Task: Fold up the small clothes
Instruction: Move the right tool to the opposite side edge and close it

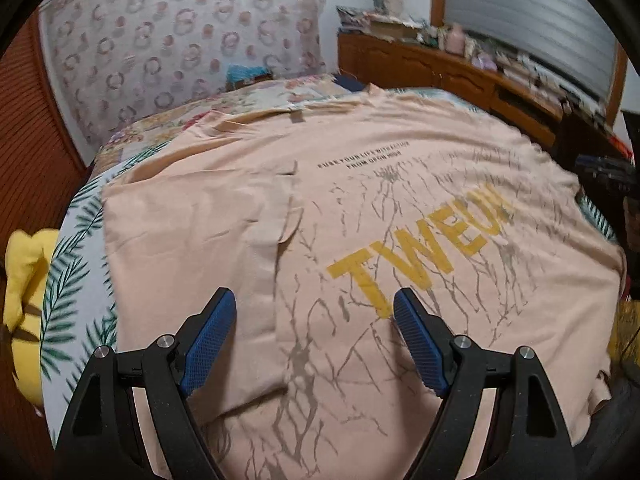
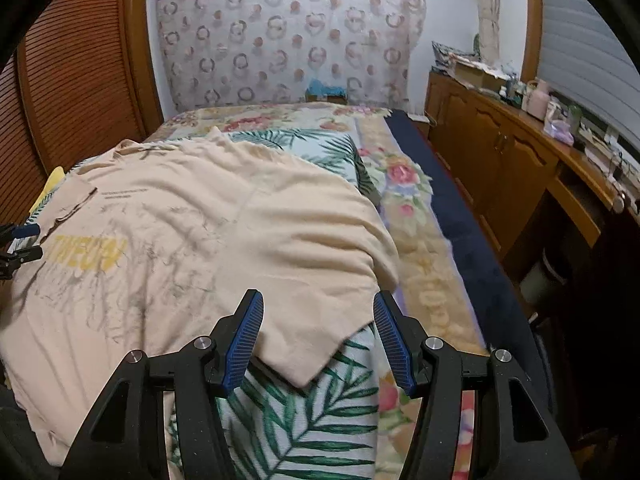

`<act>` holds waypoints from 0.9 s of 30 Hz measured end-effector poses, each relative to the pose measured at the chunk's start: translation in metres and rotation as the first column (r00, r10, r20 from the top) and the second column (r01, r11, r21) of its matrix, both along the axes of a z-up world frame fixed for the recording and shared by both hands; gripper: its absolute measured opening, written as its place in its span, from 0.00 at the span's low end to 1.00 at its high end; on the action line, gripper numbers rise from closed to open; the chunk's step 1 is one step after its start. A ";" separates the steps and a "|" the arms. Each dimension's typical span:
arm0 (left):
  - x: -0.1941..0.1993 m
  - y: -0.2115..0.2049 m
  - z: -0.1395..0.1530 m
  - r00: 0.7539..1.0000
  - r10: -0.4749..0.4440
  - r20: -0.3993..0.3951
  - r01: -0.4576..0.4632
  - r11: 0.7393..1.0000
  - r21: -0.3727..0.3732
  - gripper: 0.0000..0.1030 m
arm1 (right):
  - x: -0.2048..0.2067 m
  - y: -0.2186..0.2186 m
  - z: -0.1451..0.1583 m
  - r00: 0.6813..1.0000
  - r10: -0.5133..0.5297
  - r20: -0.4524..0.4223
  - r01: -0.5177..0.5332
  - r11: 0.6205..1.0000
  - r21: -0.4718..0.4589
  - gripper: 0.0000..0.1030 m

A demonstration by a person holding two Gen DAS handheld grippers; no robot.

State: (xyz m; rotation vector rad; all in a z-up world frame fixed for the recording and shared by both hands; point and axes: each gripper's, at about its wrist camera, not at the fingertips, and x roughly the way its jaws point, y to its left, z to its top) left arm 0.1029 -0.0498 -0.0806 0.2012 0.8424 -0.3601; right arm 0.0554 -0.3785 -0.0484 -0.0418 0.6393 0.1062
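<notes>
Two tools hang over one peach cotton T-shirt [image 1: 360, 208] with yellow lettering and grey crack-like print, spread flat on a bed [image 2: 432, 216]. Far left, a yellow soft toy [image 1: 24, 280] lies beside the white bedsheet with green palm leaves [image 1: 72, 280]. The shirt's left sleeve [image 1: 276, 216] is folded inward onto the body. The left tool [image 1: 314, 308] is released, blue pads wide apart above the printed chest, gripping nothing. The right tool [image 2: 318, 316] is also released, its pads straddling the shirt's right sleeve [image 2: 320, 328] corner without pressing it. Right of the bed runs a wooden cabinet [image 2: 500, 152], cluttered on top.
</notes>
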 end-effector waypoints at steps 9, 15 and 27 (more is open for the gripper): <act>0.011 -0.003 -0.005 0.999 -0.022 -0.046 0.022 1.000 0.000 0.80 | 0.024 -0.008 0.008 0.999 0.017 -0.050 -0.016 0.999 0.031 0.58; 0.012 -0.009 -0.008 0.997 -0.048 -0.056 0.048 0.999 0.008 0.90 | 0.035 -0.014 0.002 0.997 0.031 -0.073 -0.030 0.999 0.023 0.58; 0.013 -0.015 -0.011 0.996 -0.065 -0.069 0.066 0.998 0.018 1.00 | 0.032 -0.011 -0.001 0.996 0.074 -0.053 -0.076 0.997 -0.029 0.37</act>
